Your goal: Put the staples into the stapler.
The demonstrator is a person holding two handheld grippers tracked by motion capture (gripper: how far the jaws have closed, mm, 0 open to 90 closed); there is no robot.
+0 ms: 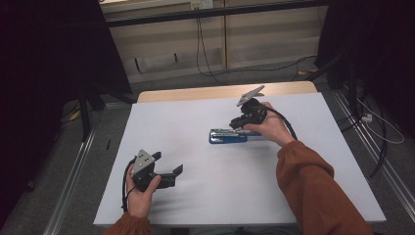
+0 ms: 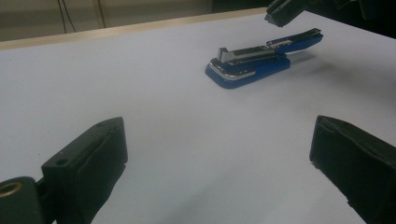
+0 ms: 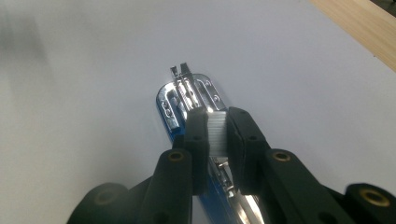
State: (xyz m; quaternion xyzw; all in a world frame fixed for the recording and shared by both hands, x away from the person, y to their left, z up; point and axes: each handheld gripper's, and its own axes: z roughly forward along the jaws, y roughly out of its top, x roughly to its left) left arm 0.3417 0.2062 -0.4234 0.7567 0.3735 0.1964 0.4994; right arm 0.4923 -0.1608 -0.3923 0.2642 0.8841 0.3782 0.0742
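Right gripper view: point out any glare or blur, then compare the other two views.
Right gripper view: glare on the staple strip and the stapler metal; table's left edge blurred. Left gripper view: near black jaws soft, stapler sharper. High view: dim, dark surroundings, faint shadows on the table.

A blue stapler (image 1: 228, 136) with a chrome magazine lay flat near the middle of the white table (image 1: 195, 196), opened out. A silvery strip of staples (image 3: 217, 133) stood above its channel, pinched by the right gripper (image 3: 217, 135).
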